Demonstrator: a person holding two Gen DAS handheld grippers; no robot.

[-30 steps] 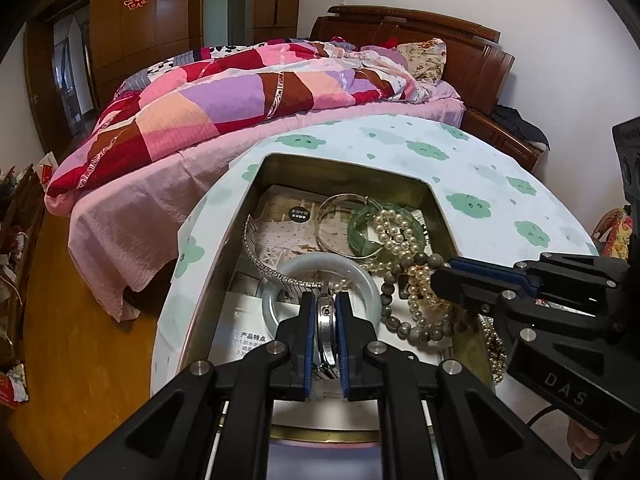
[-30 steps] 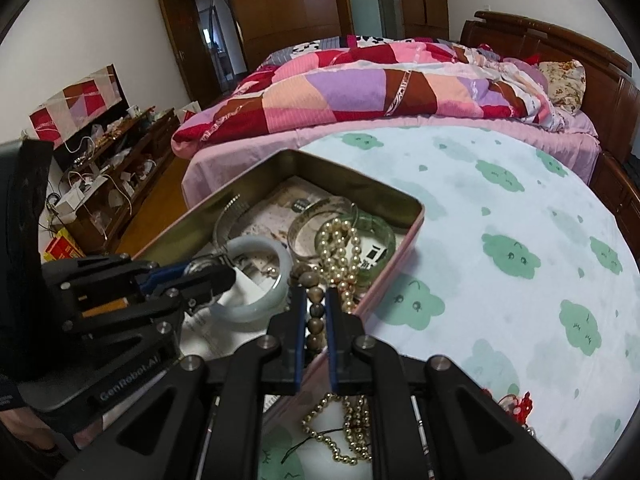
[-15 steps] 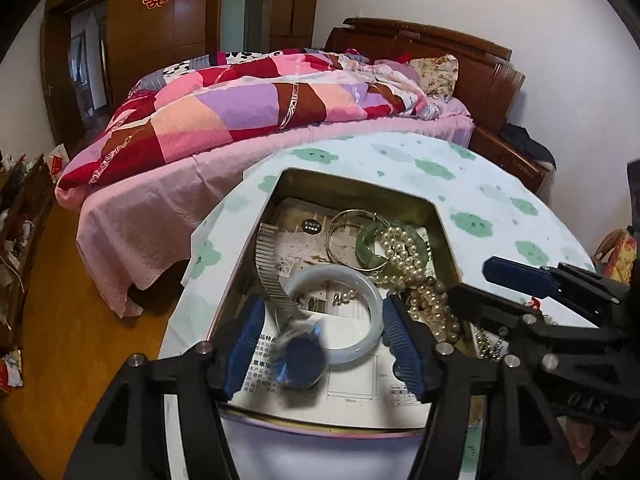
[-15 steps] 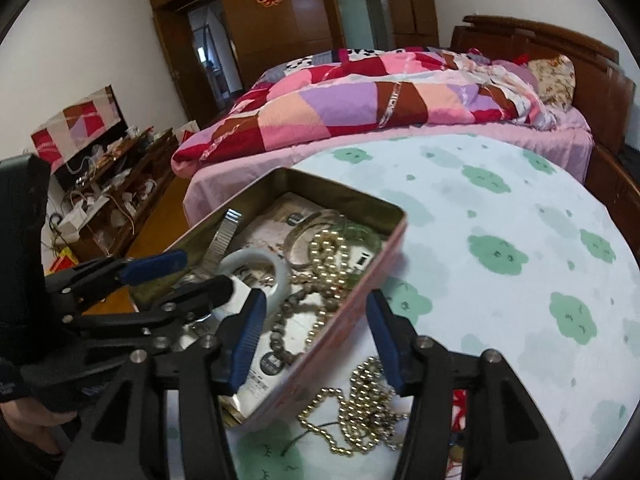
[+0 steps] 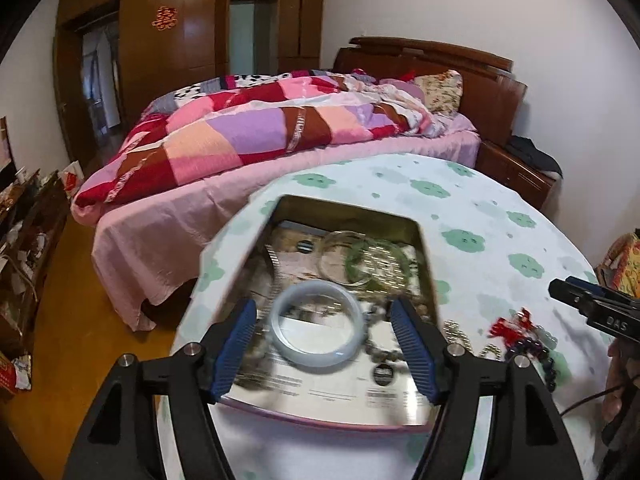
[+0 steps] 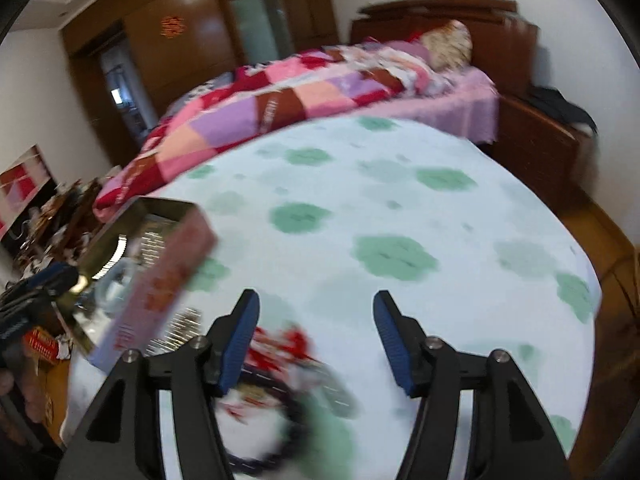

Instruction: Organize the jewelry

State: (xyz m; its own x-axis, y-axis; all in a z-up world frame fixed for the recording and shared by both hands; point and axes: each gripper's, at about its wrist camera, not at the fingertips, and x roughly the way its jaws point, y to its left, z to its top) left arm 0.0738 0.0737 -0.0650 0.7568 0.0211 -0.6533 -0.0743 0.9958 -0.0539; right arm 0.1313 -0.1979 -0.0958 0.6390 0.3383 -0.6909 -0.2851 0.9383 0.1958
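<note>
Both tools gape empty | left tool over tin | right tool over tablecloth

Beads (right wrist view) blurred beyond telling.

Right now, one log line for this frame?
left gripper: open, empty | right gripper: open, empty | pale bangle: in tin | red-tassel beads: on table

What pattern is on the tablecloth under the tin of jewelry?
The tablecloth is white with green cloud-like blotches, clearest in the right wrist view.
</note>
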